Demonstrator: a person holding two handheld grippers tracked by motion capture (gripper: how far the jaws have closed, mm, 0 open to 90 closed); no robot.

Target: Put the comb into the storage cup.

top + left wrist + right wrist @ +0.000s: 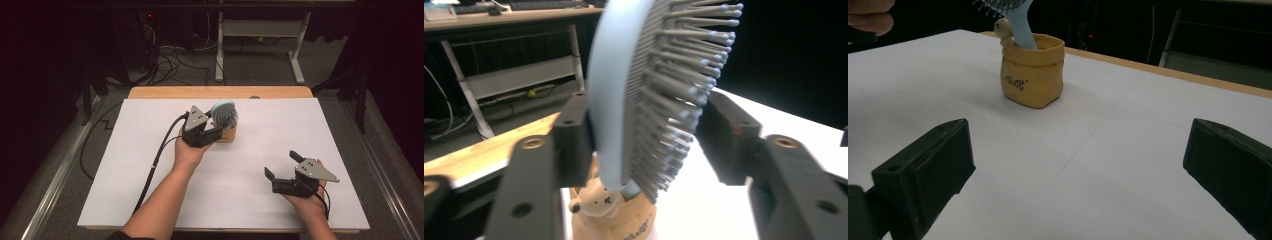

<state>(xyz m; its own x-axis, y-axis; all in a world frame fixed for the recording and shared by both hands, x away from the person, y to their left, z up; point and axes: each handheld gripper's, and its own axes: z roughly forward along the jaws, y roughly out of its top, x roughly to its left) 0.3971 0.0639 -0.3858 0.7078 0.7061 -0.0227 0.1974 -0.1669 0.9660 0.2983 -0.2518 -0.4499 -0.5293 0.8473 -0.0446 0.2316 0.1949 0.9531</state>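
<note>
**Mia:** Tongs first! From the high view, where are they?

**Sam:** Left gripper (220, 126) is up by the little tan bag-shaped pot (227, 134), near the far middle of the white table top (150, 200). Its black jaws sit on each side of the pale blue plastic hairbrush with grey bristles (223, 112), which stands up in the pot. Right gripper (282, 164) rests low on the near right, well apart from the pot.

**Mia:** And the left gripper view?

**Sam:** The hairbrush (644, 95) is right between the two jaws. The left jaw touches its smooth back. The right jaw is just beside the bristle tips, and I cannot tell if it presses them. A tiny bear face (596, 202) sits on the pot's rim.

**Mia:** And the right gripper view?

**Sam:** Its jaws are wide, with nothing between them. The pot (1032, 70) stands far ahead, with the blue handle (1018, 27) poking out.
</note>
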